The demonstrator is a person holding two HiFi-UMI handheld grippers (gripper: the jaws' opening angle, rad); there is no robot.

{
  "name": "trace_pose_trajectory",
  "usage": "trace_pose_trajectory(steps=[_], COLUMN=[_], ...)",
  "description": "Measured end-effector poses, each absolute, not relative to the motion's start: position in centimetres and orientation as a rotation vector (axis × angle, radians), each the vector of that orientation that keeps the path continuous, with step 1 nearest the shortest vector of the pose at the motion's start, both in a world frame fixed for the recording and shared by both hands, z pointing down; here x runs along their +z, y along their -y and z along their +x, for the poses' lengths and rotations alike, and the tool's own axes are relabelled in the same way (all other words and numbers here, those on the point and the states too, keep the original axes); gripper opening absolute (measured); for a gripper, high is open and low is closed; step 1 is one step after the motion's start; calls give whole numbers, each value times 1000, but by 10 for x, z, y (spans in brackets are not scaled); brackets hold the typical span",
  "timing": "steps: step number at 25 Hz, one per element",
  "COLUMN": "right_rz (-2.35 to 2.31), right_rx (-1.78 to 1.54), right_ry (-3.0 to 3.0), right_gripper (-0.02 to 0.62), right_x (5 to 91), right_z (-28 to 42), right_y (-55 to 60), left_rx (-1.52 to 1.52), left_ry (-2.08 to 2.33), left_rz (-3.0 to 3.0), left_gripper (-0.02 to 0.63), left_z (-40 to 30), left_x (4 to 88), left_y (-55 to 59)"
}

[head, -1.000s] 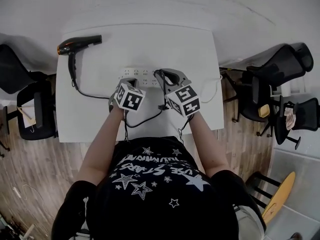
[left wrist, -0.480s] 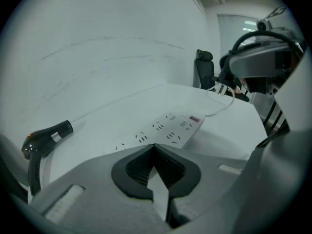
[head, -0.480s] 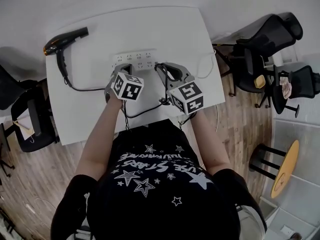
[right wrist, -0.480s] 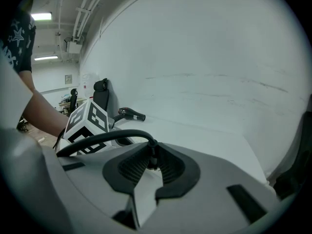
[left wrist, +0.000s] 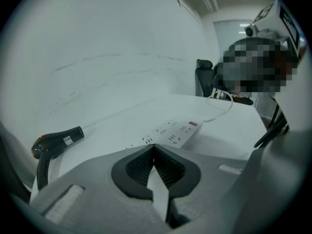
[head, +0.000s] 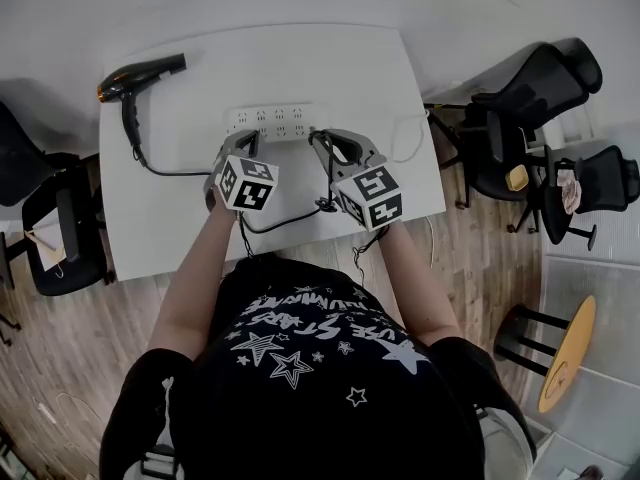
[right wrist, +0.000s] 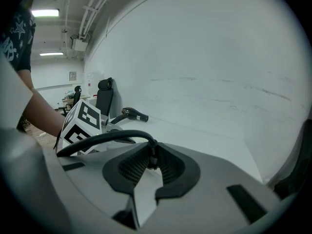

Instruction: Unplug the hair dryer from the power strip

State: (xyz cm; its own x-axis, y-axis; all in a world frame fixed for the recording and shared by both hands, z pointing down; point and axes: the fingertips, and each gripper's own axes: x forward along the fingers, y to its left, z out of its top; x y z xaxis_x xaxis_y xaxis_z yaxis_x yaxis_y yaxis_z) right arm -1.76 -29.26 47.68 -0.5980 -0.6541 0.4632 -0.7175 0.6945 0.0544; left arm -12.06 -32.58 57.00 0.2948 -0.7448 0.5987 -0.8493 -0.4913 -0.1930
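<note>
Hair dryer (head: 145, 73) lies at the table's (head: 380, 88) far left corner. Its cord (head: 285, 223) loops to the right gripper (head: 322, 144), whose jaws pinch the plug end just beside the power strip's (head: 272, 122) right end, seemingly clear of the sockets. The strip runs crosswise, and the left gripper (head: 244, 140), jaws pressed together and empty, hovers at its left end.

Left gripper (head: 243, 140): fingers (left wrist: 138, 165) closed tip to tip, nothing between them; points forward and down. Right gripper (head: 324, 144): fingers (right wrist: 170, 167) pinched on the end of a black cord (right wrist: 109, 136). Left forearm (head: 200, 268) and right forearm (head: 412, 278) bare, extended forward side by side. Grippers near each other, not touching.
</note>
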Motion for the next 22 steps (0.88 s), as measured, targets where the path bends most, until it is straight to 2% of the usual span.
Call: trace_pose_trajectory(steps=[22], right_rz=[930], right_rx=[235], right_ry=[2549], right_gripper=[61], right_x=[500], right_z=[43], right_y=[185], left_rx=[809], left_ry=[1633], left_rz=[2267], left_gripper=[8], left_z=[-82], left_x=[540], left_y=[176])
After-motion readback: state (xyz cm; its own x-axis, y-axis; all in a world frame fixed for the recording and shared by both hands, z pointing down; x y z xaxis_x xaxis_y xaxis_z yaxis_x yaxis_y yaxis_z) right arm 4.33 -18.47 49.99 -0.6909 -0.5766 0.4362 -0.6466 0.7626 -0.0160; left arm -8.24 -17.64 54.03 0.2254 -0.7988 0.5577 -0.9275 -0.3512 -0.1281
